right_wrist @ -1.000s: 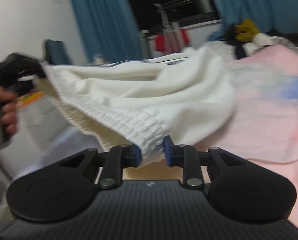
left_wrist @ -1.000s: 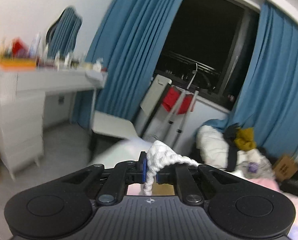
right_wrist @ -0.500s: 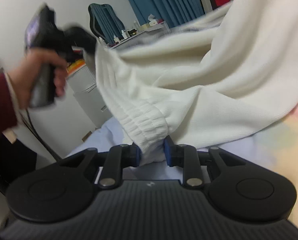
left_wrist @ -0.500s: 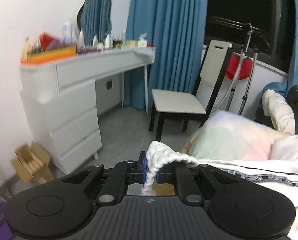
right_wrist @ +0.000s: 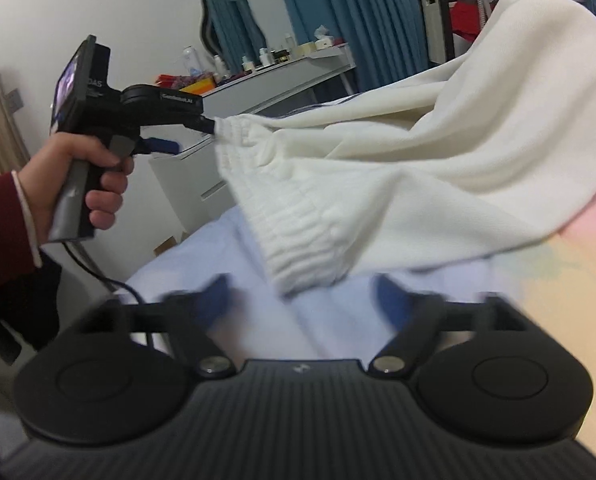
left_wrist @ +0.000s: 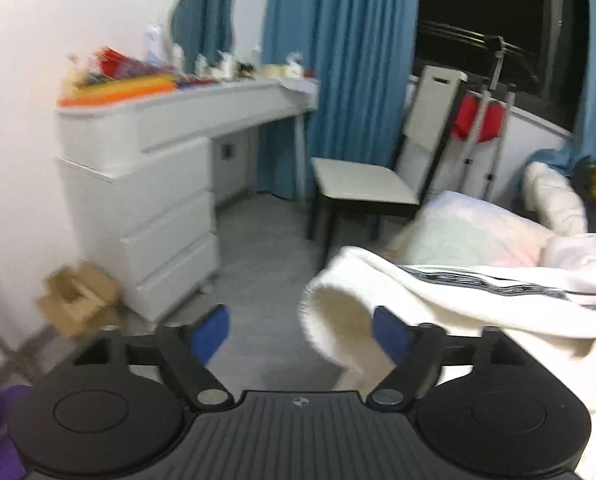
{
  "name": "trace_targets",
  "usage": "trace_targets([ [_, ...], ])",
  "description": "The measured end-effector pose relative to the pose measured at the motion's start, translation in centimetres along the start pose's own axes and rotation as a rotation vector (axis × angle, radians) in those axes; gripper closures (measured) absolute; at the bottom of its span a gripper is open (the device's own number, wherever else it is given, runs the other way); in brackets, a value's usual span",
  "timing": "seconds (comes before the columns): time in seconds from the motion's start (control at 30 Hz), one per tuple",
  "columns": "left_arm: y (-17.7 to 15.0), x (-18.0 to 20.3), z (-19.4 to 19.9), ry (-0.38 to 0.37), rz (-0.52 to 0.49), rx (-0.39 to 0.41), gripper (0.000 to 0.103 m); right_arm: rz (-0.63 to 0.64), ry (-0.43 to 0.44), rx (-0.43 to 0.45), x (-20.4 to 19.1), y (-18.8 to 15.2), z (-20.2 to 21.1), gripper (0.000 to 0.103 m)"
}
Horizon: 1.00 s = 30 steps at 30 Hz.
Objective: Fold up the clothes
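Note:
A white knit garment (right_wrist: pixel 418 152) with a ribbed elastic waistband (right_wrist: pixel 302 240) hangs over the bed (right_wrist: pixel 558 320). My right gripper (right_wrist: pixel 302 304) is open, its blue pads apart, with the waistband just ahead of them. My left gripper (left_wrist: pixel 300 334) is open too; the garment's edge (left_wrist: pixel 338 320) sags between its blue pads, next to the right pad. In the right wrist view the left gripper (right_wrist: pixel 189 132) is held in a hand at the left, at the waistband's far corner.
A white dresser (left_wrist: pixel 161 184) with drawers and clutter on top stands at the left. A white chair (left_wrist: pixel 374 188) stands by blue curtains (left_wrist: pixel 338 60). A cardboard box (left_wrist: pixel 77 300) lies on the grey floor. Pillows and clothes lie on the bed at the right (left_wrist: pixel 478 232).
Both grippers have opened and let go of the waistband. The garment has dropped lower toward the bed. The left wrist view has swung a little to the right.

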<state>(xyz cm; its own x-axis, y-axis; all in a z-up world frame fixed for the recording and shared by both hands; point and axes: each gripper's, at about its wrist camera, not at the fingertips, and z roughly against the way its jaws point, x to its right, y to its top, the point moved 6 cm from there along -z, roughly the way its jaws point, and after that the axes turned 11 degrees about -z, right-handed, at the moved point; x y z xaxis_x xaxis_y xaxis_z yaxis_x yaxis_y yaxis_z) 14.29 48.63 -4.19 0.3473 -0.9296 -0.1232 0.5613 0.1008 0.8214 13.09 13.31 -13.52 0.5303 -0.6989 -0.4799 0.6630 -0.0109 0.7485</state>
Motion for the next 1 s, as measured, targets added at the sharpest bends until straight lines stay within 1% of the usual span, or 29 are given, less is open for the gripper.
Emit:
trace_targets([
  [0.07,-0.1,-0.2,2.7,-0.006,0.002,0.01,0.018,0.007,-0.001,0.011,-0.1,-0.5,1.3,0.011],
  [0.13,0.2,0.2,5.7,-0.028,0.009,0.032,0.018,0.006,-0.011,0.039,0.1,-0.2,3.1,0.011],
  [0.2,0.6,1.4,8.9,-0.055,0.011,0.075,0.016,0.009,-0.021,0.067,0.2,0.6,4.9,0.011],
  [0.27,0.9,3.4,11.7,-0.089,0.018,0.116,0.015,0.009,-0.041,0.102,0.4,1.8,6.8,0.011],
  [0.43,1.4,10.3,18.0,-0.177,0.007,0.188,0.015,0.019,-0.105,0.202,2.1,5.3,13.0,0.011],
  [0.63,0.2,21.4,23.9,-0.311,-0.063,0.258,0.015,0.017,-0.21,0.322,6.0,8.5,21.1,0.011],
  [0.73,-1.0,26.0,25.7,-0.362,-0.083,0.273,0.015,0.035,-0.274,0.37,8.2,9.6,23.9,0.011],
  [0.83,-2.5,30.0,26.8,-0.411,-0.1,0.295,0.015,0.046,-0.347,0.401,10.4,10.5,25.5,0.011],
  [0.93,-4.7,32.7,26.9,-0.458,-0.135,0.31,0.015,0.044,-0.386,0.42,12.1,10.9,26.0,0.011],
  [1.0,-6.0,34.0,26.1,-0.477,-0.16,0.28,0.015,0.028,-0.401,0.429,13.1,11.2,25.8,0.011],
])
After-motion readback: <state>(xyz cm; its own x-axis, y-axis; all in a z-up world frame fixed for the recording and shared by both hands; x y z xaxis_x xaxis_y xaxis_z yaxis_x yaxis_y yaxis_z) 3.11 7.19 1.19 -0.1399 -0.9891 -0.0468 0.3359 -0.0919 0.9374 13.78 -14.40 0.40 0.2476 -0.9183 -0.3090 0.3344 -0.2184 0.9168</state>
